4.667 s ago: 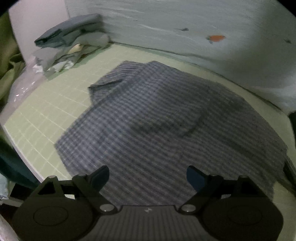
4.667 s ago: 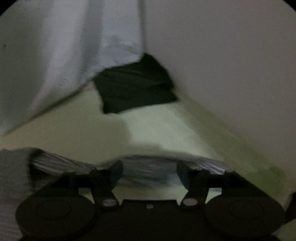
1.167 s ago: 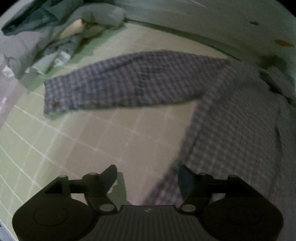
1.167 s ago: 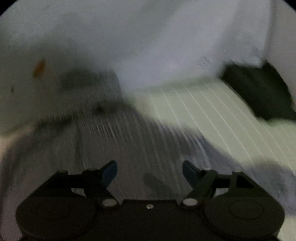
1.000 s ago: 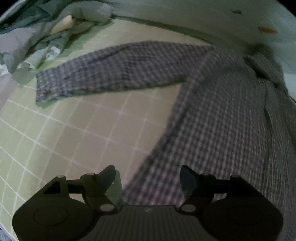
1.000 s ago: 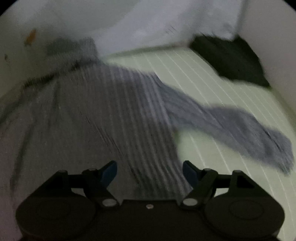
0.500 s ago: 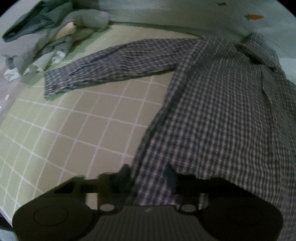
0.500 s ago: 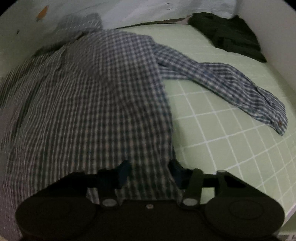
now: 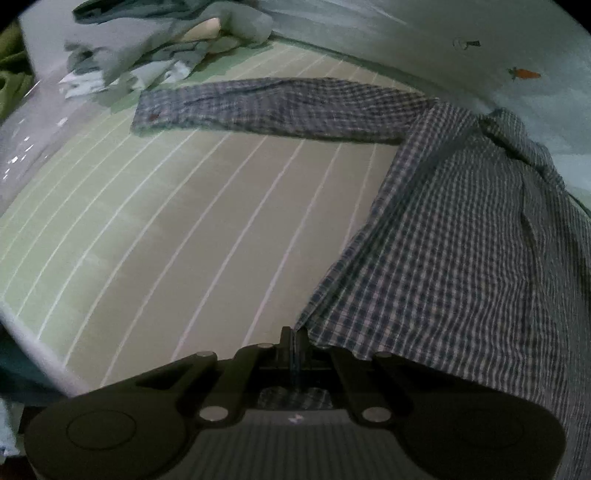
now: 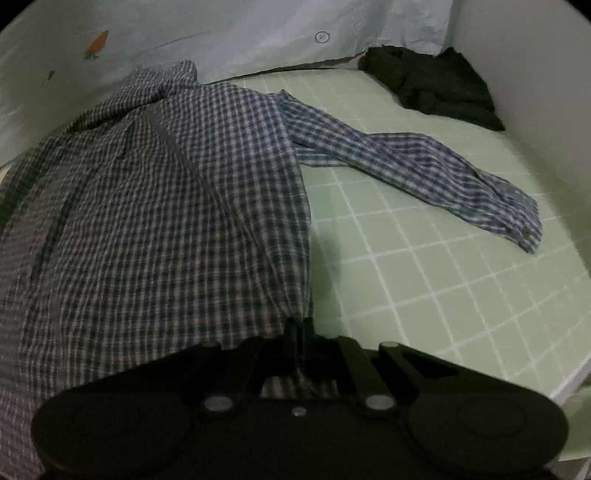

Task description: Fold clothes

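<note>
Shirt: a blue and white checked shirt point(image 9: 461, 240) lies spread out flat on the surface, with its collar at the far side by the wall.
Left sleeve: one long sleeve point(image 9: 280, 109) stretches out flat to the left, and its cuff ends close to the heap of clothes.
Right sleeve: the other sleeve point(image 10: 413, 166) stretches out to the right, and its cuff has a small button on it.
Left gripper: the left gripper point(image 9: 294, 341) is at the near left corner of the shirt's bottom edge. Its fingers are pressed together and pinch the cloth there.
Right gripper: the right gripper point(image 10: 298, 334) is at the near right corner of the bottom edge. Its fingers are pressed together too, with checked cloth between them.
Surface: a light green mat point(image 9: 155, 236) with white grid lines covers the surface under the shirt.
Heap of clothes: a messy heap of grey and pale clothes point(image 9: 162, 48) sits in the far left corner.
Dark cloth: a dark bundle of cloth point(image 10: 432, 85) sits in the far right corner, well apart from the shirt.
Wall: a pale sheet point(image 10: 229, 33) with a small orange carrot picture point(image 10: 96, 43) hangs behind the shirt.
</note>
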Action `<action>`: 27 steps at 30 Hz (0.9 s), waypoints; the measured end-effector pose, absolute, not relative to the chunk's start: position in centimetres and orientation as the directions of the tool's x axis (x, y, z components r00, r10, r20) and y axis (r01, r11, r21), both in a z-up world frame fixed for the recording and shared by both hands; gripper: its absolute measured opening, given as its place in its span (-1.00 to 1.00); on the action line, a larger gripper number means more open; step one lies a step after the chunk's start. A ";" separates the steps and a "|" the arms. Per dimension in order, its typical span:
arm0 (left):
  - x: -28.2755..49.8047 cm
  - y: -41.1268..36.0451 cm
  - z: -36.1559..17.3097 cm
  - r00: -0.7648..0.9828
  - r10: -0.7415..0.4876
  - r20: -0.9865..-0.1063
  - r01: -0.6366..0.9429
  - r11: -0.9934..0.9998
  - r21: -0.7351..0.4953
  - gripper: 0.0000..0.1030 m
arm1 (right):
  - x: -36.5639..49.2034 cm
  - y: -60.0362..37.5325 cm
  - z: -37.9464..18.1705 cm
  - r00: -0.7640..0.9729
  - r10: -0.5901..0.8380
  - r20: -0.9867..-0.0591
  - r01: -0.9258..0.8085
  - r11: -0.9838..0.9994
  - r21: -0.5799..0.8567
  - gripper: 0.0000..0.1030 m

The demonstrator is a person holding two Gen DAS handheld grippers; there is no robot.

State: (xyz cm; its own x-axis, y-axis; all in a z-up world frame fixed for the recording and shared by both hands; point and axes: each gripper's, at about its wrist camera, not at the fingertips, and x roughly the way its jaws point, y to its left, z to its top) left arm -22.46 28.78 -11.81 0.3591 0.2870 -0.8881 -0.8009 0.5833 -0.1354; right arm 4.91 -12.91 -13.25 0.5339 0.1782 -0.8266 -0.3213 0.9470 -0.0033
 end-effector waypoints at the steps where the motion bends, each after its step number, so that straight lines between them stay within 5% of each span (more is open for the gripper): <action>1: -23.0 28.4 -11.7 0.352 0.286 -0.891 -0.803 0.581 -0.131 -0.99 | 4.9 -13.0 -13.3 0.529 0.179 -0.829 -0.323 0.946 -0.002 -0.96; 12: -25.1 24.1 -10.8 0.240 0.274 -0.931 -0.890 0.446 -0.099 -0.85 | 6.9 -15.3 -13.6 0.444 0.210 -0.871 -0.366 0.930 0.037 -0.92; 14: -24.1 23.8 -10.0 0.230 0.303 -0.925 -0.899 0.430 -0.083 -0.57 | 8.0 -15.5 -13.4 0.438 0.225 -0.870 -0.378 0.925 0.049 -0.74; 16: -22.8 23.3 -8.8 0.218 0.352 -0.910 -0.907 0.416 -0.057 0.01 | 9.4 -15.8 -12.7 0.450 0.245 -0.859 -0.379 0.923 0.065 -0.49; 18: -21.5 22.9 -7.7 0.213 0.402 -0.891 -0.913 0.406 -0.036 0.22 | 10.8 -16.1 -12.0 0.470 0.249 -0.847 -0.371 0.926 0.066 -0.26; 23: -17.5 21.3 -6.3 0.262 0.431 -0.863 -0.903 0.425 -0.062 0.40 | 14.6 -17.3 -10.9 0.532 0.230 -0.815 -0.327 0.944 0.053 0.21; 27: -13.3 20.4 -6.3 0.295 0.433 -0.852 -0.875 0.481 -0.059 0.49 | 17.4 -18.9 -11.0 0.572 0.219 -0.790 -0.226 0.969 0.105 0.34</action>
State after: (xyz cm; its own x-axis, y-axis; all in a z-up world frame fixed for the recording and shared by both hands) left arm -13.31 20.39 -6.33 0.2953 0.4326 -0.8518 -0.8746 0.4813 -0.0587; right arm 17.42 -18.95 -11.01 0.5722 0.2190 -0.7903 -0.2255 0.9686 0.1051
